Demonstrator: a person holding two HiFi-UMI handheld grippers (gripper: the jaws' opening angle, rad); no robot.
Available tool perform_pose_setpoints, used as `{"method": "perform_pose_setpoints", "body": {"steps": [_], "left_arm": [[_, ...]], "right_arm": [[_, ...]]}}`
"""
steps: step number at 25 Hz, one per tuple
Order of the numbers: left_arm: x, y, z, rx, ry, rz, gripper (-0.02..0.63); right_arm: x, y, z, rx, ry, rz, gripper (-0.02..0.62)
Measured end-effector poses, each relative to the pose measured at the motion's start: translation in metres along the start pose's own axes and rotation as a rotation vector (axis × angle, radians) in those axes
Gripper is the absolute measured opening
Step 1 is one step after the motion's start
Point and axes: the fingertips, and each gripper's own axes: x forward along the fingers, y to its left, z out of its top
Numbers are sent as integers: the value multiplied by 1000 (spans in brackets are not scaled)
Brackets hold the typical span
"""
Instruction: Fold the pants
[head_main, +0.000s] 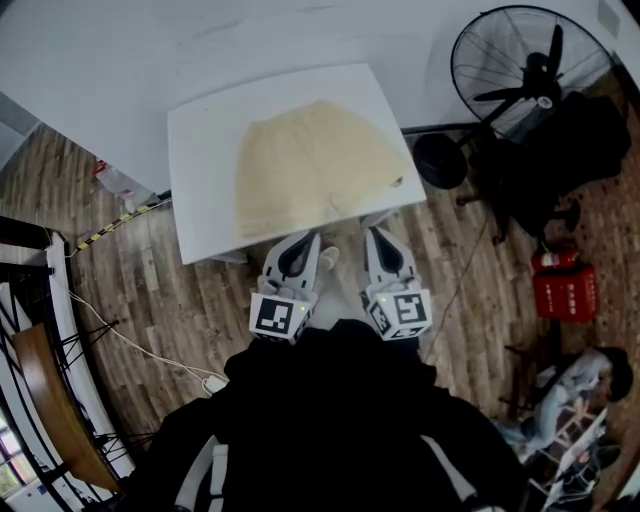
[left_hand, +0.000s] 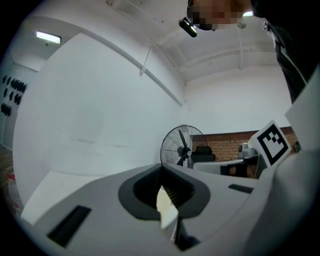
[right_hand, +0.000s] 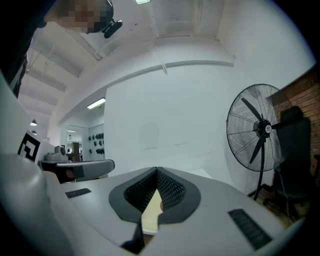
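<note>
Pale cream pants (head_main: 318, 165) lie flat on a white table (head_main: 205, 180) in the head view. Both grippers point at the near hem by the table's front edge. The left gripper (head_main: 307, 237) has its jaws closed, tips meeting, and a whitish-cream strip of the pants (left_hand: 167, 205) shows between its pads in the left gripper (left_hand: 161, 169) view. The right gripper (head_main: 376, 232) is closed the same way, and the right gripper (right_hand: 157, 171) view shows a cream strip of the pants (right_hand: 151, 212) pinched in its jaws. Both cameras look out level over the table.
A big black floor fan (head_main: 530, 70) stands past the table's right corner, with a dark chair (head_main: 560, 150) and a red box (head_main: 565, 285) nearby. A seated person (head_main: 575, 390) is at the lower right. Cables (head_main: 130, 340) trail on the wooden floor at left.
</note>
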Motion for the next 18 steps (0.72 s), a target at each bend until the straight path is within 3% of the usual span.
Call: {"method": "perform_pose_setpoints", "body": {"steps": [7,12,18], "left_arm": [[71,38,11,59,-38,-65,2],[144,71,16,83,-10,-146,3],[213,80,17,99,33,-227,3]], "right_arm": [[60,-45,13,34,-92,-78,2],[119,-85,20,55,-117,-159,2],[151,-131,20,56,-100,-249,2]]}}
